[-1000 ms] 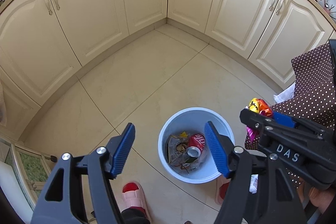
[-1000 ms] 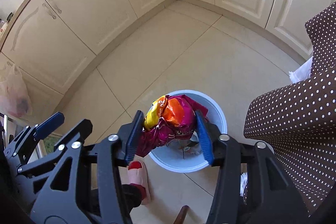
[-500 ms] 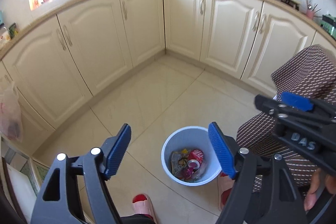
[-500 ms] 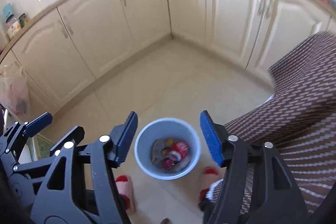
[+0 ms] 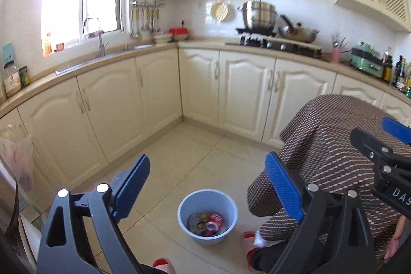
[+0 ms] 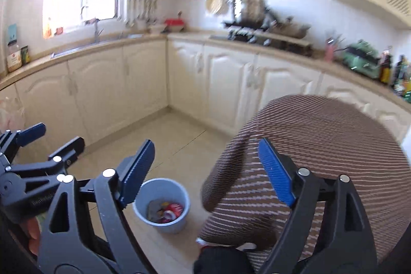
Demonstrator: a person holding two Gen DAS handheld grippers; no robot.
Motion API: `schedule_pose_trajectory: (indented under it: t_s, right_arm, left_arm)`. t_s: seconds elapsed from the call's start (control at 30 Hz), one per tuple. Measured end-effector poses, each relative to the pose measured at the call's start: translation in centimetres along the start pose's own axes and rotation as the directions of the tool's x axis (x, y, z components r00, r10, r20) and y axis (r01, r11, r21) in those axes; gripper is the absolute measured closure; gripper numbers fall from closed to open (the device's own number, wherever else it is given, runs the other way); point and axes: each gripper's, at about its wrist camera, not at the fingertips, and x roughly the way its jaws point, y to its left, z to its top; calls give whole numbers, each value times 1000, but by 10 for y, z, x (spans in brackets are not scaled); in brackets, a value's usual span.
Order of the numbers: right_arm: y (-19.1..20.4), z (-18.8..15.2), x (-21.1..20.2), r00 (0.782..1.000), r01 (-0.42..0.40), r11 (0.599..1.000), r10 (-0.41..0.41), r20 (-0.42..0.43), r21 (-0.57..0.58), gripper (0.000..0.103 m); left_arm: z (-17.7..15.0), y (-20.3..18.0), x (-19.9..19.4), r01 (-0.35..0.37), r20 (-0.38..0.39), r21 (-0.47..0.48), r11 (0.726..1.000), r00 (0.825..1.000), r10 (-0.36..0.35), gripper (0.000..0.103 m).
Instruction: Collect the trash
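Bucket [image 5: 207, 216] of trash on floor beside dotted cloth [image 5: 331, 145]; left tongs [image 5: 208, 186] and right tongs [image 6: 205, 171] just spreading apart, empty.

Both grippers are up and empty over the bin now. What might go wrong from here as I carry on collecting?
1. The light blue plastic bin stands free on the tiled floor, close to the red slippers; a step could tip out the red can and wrappers.
2. The brown patterned cloth hangs beside the bin; the open right gripper could snag it.
3. The left gripper and the right sit close together and could collide.
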Motion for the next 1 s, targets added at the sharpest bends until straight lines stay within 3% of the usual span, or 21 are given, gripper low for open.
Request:
schedule_pose_trajectory:
  t_s: [0.23,0.5,0.77,1.0]
  right_arm:
    - [-24,3,-84,990,69,998,-70,123,11,14]
    - [-43,-2,-153,963,132,991,-132,234,15,12]
    - [-60,-10,-176,947,161,986,-164,277,33,10]
    - [-61,-13,-184,940,170,985,-174,292,42,10]
  left_arm:
    - [10,-33,-82,25,109,29,999,994,-28,9]
    - [14,-60,-139,34,215,56,998,976,-46,9]
    - [11,-80,-166,81,262,78,994,960,-99,9]
    - [7,-82,-167,92,262,82,992,959,-110,9]
